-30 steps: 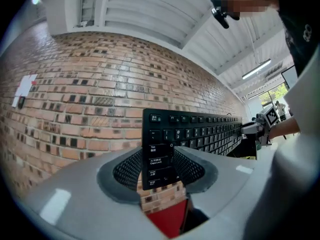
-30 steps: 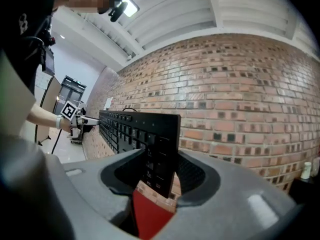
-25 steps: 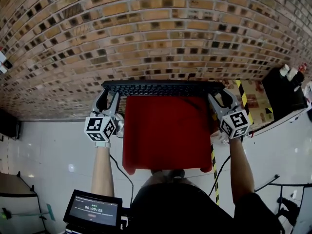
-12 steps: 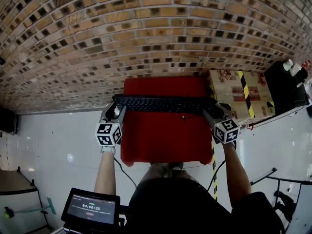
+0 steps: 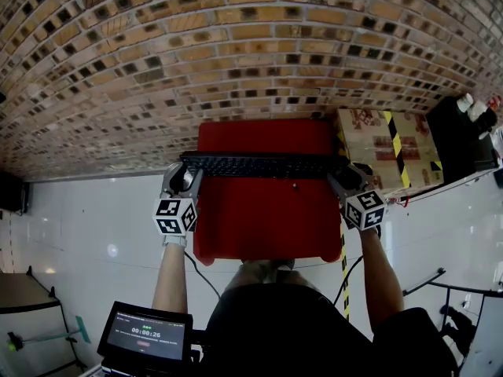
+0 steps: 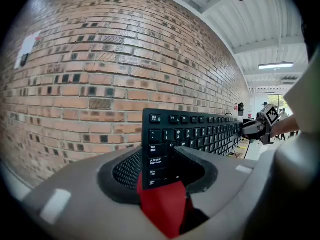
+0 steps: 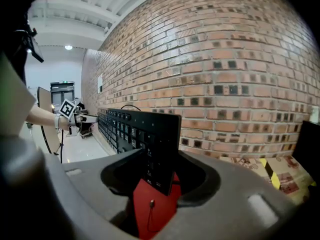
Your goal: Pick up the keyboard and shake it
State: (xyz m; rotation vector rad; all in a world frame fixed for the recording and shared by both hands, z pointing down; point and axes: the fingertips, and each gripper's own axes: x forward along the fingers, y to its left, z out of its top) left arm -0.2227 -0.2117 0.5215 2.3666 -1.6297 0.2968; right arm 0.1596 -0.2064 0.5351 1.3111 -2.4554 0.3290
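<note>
We hold a claw in each hand. The left claw (image 5: 182, 181) (image 6: 160, 159) is clamped on the left end of the black keyboard (image 5: 263, 166), with one jaw on the key face and the other on the back. The right claw (image 5: 350, 181) (image 7: 157, 169) grips the right end the same way.

The keyboard runs left to right between them, tipped up on its long edge with the keys turned toward us. It is over the far half of a red counter (image 5: 267, 226); we cannot tell whether its lower edge touches the red top.

Just right of the counter, close beside the right claw, stands a cardboard box (image 5: 385, 151) banded with yellow-and-black tape. Farther right is a black case (image 5: 460, 144). A brick wall (image 5: 236, 53) rises just beyond the counter's far edge. White floor (image 5: 78, 218) lies on both sides. A dark cable (image 5: 200, 277) trails across it near the left forearm, and a tablet (image 5: 149, 340) with a lit screen sits at near left.
</note>
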